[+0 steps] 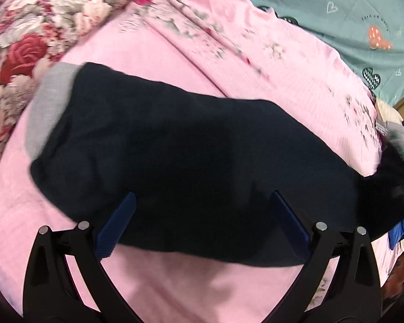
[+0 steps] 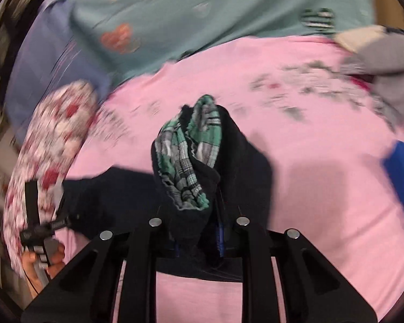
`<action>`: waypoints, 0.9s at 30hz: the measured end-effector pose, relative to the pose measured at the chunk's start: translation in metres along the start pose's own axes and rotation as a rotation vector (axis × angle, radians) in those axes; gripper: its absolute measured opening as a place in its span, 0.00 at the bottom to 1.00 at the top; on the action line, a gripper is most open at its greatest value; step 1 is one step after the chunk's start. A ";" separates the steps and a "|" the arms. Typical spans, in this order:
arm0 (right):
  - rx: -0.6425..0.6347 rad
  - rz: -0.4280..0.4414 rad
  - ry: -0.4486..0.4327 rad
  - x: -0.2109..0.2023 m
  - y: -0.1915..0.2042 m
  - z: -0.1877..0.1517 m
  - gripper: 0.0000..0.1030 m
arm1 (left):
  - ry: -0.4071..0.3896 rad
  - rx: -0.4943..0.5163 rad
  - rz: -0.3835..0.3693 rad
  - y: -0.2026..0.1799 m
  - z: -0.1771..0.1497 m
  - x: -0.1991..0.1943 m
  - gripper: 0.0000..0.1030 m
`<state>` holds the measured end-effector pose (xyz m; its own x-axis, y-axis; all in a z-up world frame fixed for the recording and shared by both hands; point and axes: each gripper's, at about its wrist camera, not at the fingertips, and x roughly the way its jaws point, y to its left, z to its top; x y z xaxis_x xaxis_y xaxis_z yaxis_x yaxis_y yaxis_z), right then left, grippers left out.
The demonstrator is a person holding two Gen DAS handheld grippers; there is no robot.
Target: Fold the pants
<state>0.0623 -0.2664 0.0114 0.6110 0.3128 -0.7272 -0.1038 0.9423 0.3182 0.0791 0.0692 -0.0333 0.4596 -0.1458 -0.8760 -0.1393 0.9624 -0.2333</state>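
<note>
Dark navy pants (image 1: 175, 145) are seen stretched across a pink floral bedsheet (image 1: 159, 53), grey cuff (image 1: 47, 107) toward a rose-patterned quilt (image 1: 27, 35). The left claw (image 1: 202, 202) is held spread wide above the fabric, nothing gripped. The right claw (image 2: 199, 238) is clamped on the bunched waistband, whose green plaid lining (image 2: 191, 150) is turned outward and lifted off the bed.

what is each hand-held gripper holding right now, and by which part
Right hand-held gripper: shut on the dark pants at the plaid-lined waistband end. Left hand-held gripper: open, holding nothing.
</note>
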 end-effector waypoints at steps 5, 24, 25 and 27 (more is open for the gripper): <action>-0.138 0.061 0.322 0.095 0.058 -0.038 0.51 | 0.006 0.019 0.008 0.009 -0.006 -0.004 0.98; -0.108 -0.153 0.161 0.068 -0.032 0.013 0.19 | 0.016 0.272 -0.077 -0.136 0.000 0.009 0.98; -0.123 -0.205 0.149 0.074 -0.035 0.012 0.29 | 0.024 0.285 -0.079 -0.145 -0.001 0.012 0.98; -0.109 -0.310 0.078 0.076 -0.040 0.014 0.53 | 0.040 0.299 -0.078 -0.158 -0.002 0.017 0.98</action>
<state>0.1240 -0.2819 -0.0480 0.5653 0.0139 -0.8248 -0.0086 0.9999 0.0110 0.1071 -0.0856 -0.0126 0.4234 -0.2249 -0.8776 0.1622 0.9719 -0.1708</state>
